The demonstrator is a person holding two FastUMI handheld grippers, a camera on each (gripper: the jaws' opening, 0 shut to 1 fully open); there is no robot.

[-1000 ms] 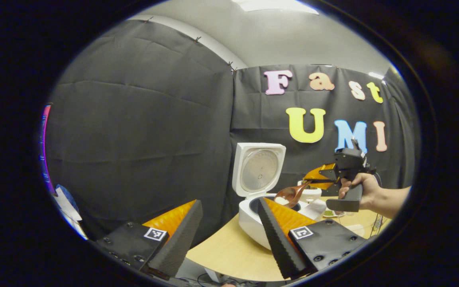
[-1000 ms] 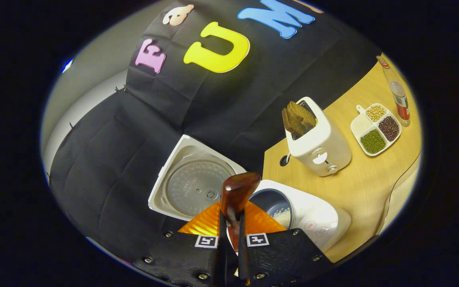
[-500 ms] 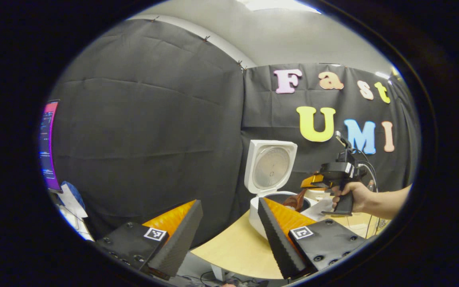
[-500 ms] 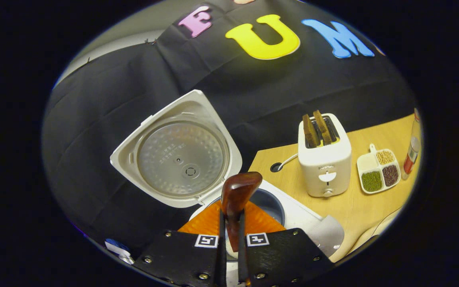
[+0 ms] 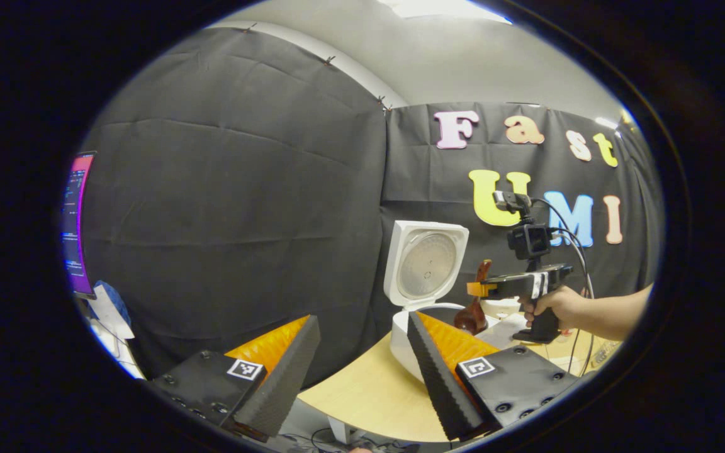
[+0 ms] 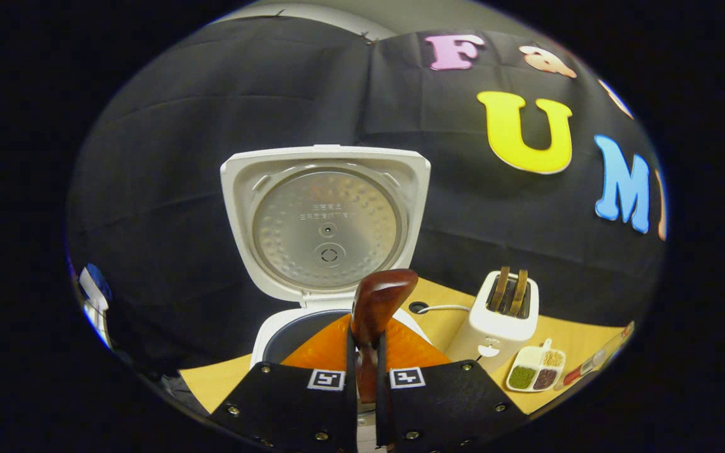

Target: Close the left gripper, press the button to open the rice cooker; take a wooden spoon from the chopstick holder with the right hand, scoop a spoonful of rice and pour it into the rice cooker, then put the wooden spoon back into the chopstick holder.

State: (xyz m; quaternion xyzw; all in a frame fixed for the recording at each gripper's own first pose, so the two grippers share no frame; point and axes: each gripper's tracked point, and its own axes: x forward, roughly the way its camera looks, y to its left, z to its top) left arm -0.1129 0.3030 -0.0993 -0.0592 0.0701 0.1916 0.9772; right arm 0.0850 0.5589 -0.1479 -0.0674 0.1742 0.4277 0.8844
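Note:
The white rice cooker [image 5: 403, 336] stands at the table's near end with its lid [image 5: 427, 264] up. My left gripper [image 5: 362, 319] hangs open short of it, holding nothing. Beyond the cooker, a hand [image 5: 551, 305] holds my right gripper [image 5: 479, 289] level, shut on the wooden spoon [image 5: 474, 308], which hangs upright with its bowl low over the cooker's rim. In the right gripper view, my right gripper [image 6: 367, 352] clamps the spoon [image 6: 378, 302], whose end rises before the open lid [image 6: 328, 220]. The dark inner pot [image 6: 293, 330] lies just below.
A white toaster [image 6: 494, 324] with two bread slices stands right of the cooker. A divided dish of beans [image 6: 532, 375] and a bottle [image 6: 589, 366] lie farther right on the tan table [image 5: 369, 396]. A lit monitor [image 5: 76, 220] sits at the far left.
My right gripper has rolled from tilted to level and risen a little; the spoon swung from tipping over the pot to hanging upright. The left gripper stayed open and barely shifted.

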